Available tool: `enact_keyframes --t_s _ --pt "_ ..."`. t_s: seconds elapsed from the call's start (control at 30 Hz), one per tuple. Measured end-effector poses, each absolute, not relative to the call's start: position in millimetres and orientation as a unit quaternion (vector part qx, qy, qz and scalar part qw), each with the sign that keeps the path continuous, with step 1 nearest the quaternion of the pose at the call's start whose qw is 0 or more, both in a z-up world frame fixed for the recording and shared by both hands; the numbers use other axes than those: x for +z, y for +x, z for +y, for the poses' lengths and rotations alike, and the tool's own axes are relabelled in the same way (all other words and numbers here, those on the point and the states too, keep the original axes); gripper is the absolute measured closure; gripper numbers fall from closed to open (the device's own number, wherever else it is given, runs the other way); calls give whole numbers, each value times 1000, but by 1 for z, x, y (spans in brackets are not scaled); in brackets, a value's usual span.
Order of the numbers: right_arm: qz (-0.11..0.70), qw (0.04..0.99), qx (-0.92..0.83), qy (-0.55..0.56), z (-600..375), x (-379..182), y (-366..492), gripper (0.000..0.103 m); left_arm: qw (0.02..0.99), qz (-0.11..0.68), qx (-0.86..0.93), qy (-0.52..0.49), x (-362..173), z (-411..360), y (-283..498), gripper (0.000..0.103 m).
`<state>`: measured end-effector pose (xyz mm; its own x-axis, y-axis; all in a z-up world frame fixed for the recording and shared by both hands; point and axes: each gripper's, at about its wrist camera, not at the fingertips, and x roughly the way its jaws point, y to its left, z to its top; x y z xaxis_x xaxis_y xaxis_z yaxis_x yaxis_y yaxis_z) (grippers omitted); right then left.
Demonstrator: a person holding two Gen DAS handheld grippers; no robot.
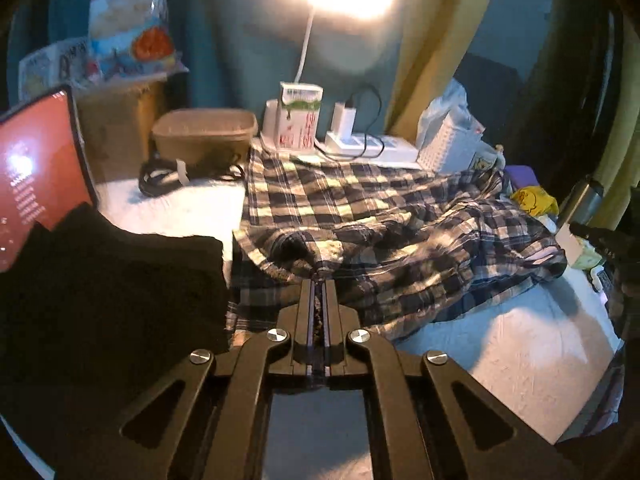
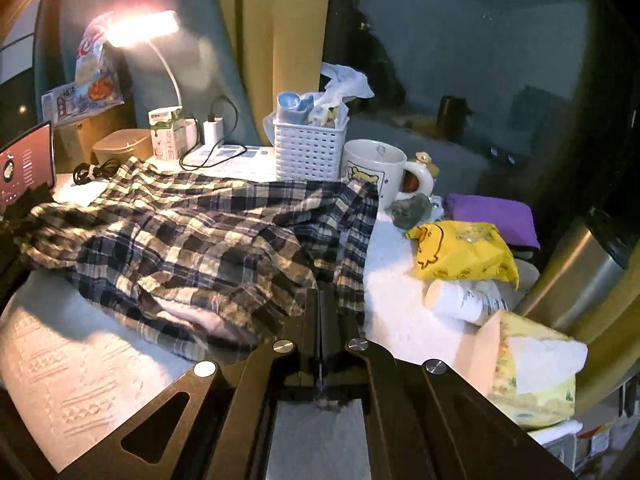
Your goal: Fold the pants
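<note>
Folding has barely begun; navy-and-cream plaid cotton pants (image 1: 400, 232) lie rumpled across the white textured table (image 2: 80, 360); left tool (image 1: 319, 276) and right tool (image 2: 320, 296) each pinch a fabric edge; smoothing and every fold remain, I judge.

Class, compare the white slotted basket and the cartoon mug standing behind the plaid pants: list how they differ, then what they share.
1. The basket is boxy with slotted walls; the mug is round with solid walls.
2. The basket is stuffed with small items; nothing shows above the mug's rim.
3. The mug has a handle and a printed cartoon; the basket is plain, with no handle showing.
Both are white, upright, and side by side behind the plaid pants.
</note>
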<state>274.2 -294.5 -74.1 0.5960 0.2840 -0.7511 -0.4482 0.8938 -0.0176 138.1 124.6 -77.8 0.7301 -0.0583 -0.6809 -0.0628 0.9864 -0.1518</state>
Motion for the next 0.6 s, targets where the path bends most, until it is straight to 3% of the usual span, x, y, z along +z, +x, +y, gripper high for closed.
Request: enact_keyframes --t_s 0.33,0.4,0.43,0.47,0.5,0.53,0.6 --pt "454 870 189 -13 -327 -106 282 101 928 368 -11 -61 -97 122 119 99" --pt "462 866 190 -6 -327 -113 287 97 922 382 -6 -58 -104 121 120 78" --pt "464 865 190 -4 -327 -115 289 92 919 389 -3 -63 -108 122 119 49" --pt "465 864 191 -1 -326 -117 291 71 918 389 -1 -71 -111 124 118 27" --pt "465 864 191 0 -326 -118 294 33 920 385 3 -80 -113 126 116 24" --pt "464 866 189 1 -326 -119 296 19 920 384 5 -82 -113 125 115 24" --pt "450 869 203 5 -326 -118 298 16 918 389 4 -76 -116 122 117 24"
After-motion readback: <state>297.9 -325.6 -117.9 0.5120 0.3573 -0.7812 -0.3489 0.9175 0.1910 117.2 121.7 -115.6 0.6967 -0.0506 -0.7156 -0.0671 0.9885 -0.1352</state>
